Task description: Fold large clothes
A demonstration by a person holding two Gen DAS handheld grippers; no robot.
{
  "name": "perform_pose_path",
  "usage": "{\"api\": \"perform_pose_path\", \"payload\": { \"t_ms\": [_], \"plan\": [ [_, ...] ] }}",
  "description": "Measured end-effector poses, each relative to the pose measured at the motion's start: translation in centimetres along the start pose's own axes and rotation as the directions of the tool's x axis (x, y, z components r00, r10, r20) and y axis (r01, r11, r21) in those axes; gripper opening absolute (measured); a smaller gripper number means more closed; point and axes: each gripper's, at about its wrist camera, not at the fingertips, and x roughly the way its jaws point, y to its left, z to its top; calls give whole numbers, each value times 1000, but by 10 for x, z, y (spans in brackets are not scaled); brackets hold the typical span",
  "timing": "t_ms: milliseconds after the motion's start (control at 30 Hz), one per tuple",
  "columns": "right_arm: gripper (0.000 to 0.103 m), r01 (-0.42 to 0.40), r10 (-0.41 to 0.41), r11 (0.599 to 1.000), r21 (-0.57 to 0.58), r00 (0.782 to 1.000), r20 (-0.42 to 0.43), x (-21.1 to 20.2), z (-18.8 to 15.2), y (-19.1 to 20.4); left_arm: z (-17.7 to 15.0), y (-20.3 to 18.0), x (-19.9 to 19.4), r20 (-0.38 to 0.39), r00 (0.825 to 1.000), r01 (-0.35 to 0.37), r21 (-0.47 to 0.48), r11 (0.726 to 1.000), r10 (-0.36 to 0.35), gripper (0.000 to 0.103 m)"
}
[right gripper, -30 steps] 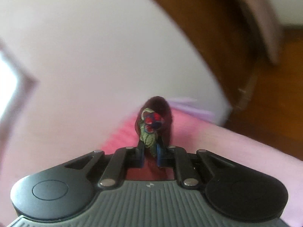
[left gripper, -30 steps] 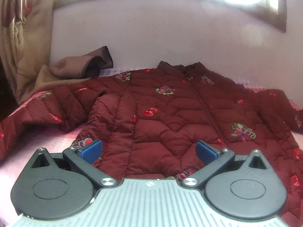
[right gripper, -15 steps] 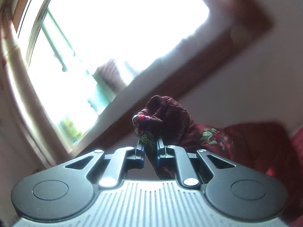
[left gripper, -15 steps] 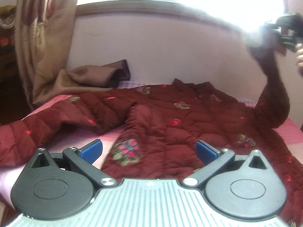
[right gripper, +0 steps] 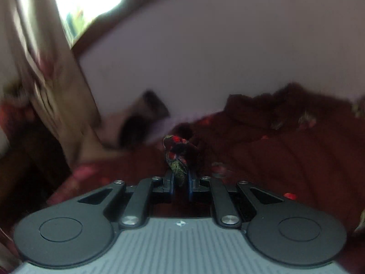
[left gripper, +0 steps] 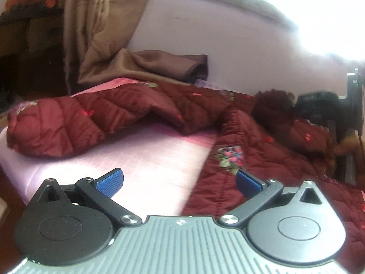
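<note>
Left wrist view: the left hand-held gripper (left gripper: pixel 179 181) is wide open and holds nothing, low in the frame. The red jacket (left gripper: pixel 262 150) lies across the pink bed (left gripper: pixel 146 157). No writing can be read.

Right wrist view: the right hand-held gripper (right gripper: pixel 180 182) is closed tight on a flowered bit of the jacket, mid-frame.

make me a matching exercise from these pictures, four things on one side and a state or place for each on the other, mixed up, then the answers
Things:
1. left gripper
2. right gripper
3. brown cloth
4. jacket's outstretched sleeve

States or places:
A. shut on embroidered fabric
B. lying on the pink bed cover
C. open, holding nothing
D. bunched against the wall

Pairs: 1-C, 2-A, 3-D, 4-B
</note>
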Motion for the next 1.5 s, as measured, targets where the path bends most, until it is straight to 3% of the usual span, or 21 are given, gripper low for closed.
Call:
{"api": "perform_pose_path", "payload": {
  "t_ms": [133,200,300,367,467,667,733,900,1000,1067,1100,1133,1167,1233,1300,1333,1367,1433,1500],
  "plan": [
    [14,93,-103,973,-210,994,-38,11,-7,25,-1,4,2,-13,1000,0,-24,1000,0,103],
    [23,62,-88,969,-239,991,-99,20,-14,20,-1,3,-1,3,1000,3,-19,1000,-3,103],
    [75,29,-57,970,-242,992,-111,14,-17,11,2,5,-7,32,999,14,-22,1000,-13,103],
    [77,-6,0,984,-178,999,-34,-10,-14,-1,6,16,-10,37,998,46,-70,996,-44,103],
    [79,-90,97,988,-123,994,54,-49,-16,-15,11,40,-6,28,997,79,-195,978,-75,103],
    [79,-85,86,988,-129,996,4,-86,-52,-30,15,96,16,-24,999,26,-403,915,-39,102],
    [79,-87,86,988,-126,996,-12,-94,-65,-32,18,112,22,0,999,42,-457,888,-47,102],
    [79,-91,84,982,-168,995,-48,-108,-89,-31,29,136,30,37,999,-2,-572,820,28,101],
    [79,-93,85,983,-156,995,-60,-109,-97,-36,33,145,31,61,994,-31,-616,787,87,88],
    [79,-98,90,988,-119,993,-70,-107,-100,-43,37,150,37,39,990,-82,-618,782,135,48],
    [79,-101,95,990,-94,993,-74,-106,-102,-48,39,155,40,30,991,-84,-625,776,132,37],
    [79,-101,96,992,-72,993,-73,-105,-104,-52,40,162,42,16,992,-85,-634,768,123,17],
    [79,-101,98,994,-51,993,-71,-105,-105,-56,39,168,45,4,993,-89,-649,755,121,10],
    [79,-106,105,994,-27,993,-59,-107,-107,-61,34,182,44,29,994,-54,-702,710,104,10],
    [79,-113,112,993,-18,992,-53,-108,-108,-64,31,190,36,45,996,-19,-716,698,74,12],
    [79,-116,115,993,-15,992,-53,-108,-109,-64,32,191,35,46,996,-20,-717,697,76,20],
    [79,-119,118,993,-11,992,-52,-108,-109,-65,32,193,31,48,995,-26,-714,700,86,36],
    [79,-123,123,992,3,991,-53,-108,-110,-67,33,200,30,81,995,16,-711,703,58,57],
    [79,-129,130,992,15,990,-52,-108,-111,-70,36,206,28,99,994,35,-725,688,53,67]
  ]
}}
